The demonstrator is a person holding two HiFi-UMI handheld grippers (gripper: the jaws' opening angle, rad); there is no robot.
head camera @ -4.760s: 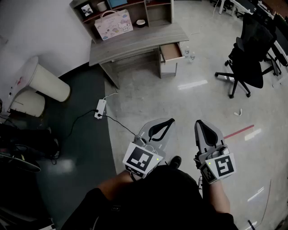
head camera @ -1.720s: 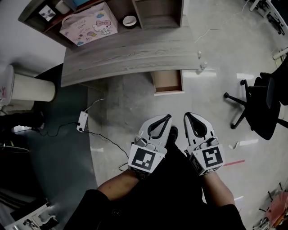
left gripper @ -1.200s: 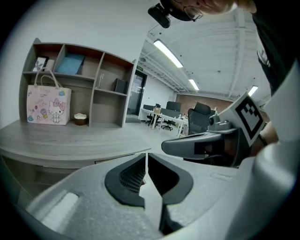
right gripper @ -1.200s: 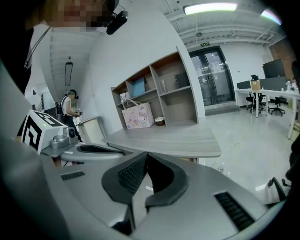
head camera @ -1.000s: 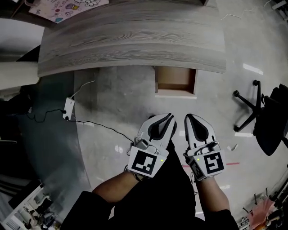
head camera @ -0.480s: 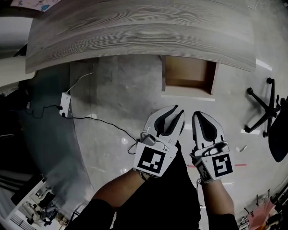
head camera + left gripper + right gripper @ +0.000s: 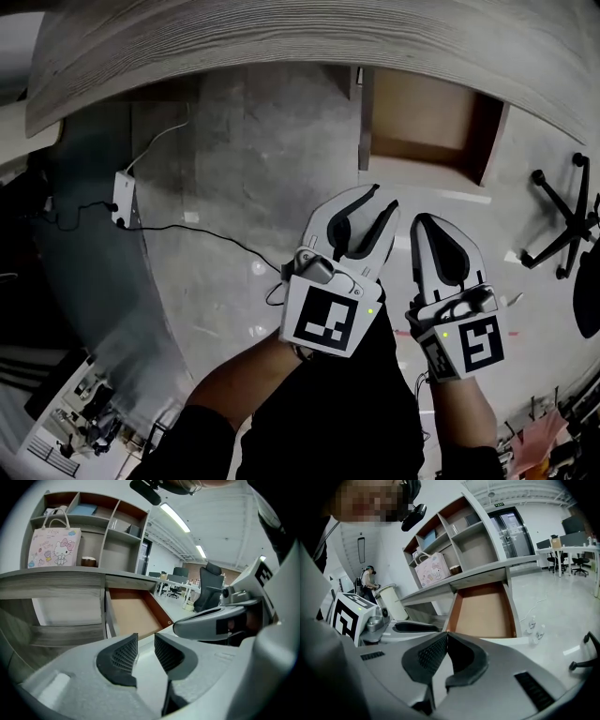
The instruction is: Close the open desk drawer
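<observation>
Head view: boxy brown-lined drawer [image 7: 424, 114]; left gripper [image 7: 383, 198] just parting, empty; right gripper [image 7: 421, 221] pressed together.

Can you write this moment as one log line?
brown wooden desk drawer: open, not yet pushed | left gripper: jaws just opening wider, nothing between | right gripper: jaws shut, empty

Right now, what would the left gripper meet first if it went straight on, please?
Probably the open drawer, at its front edge; the left gripper, whose empty jaws have just been opening, aims there. Depth is unclear.
</observation>
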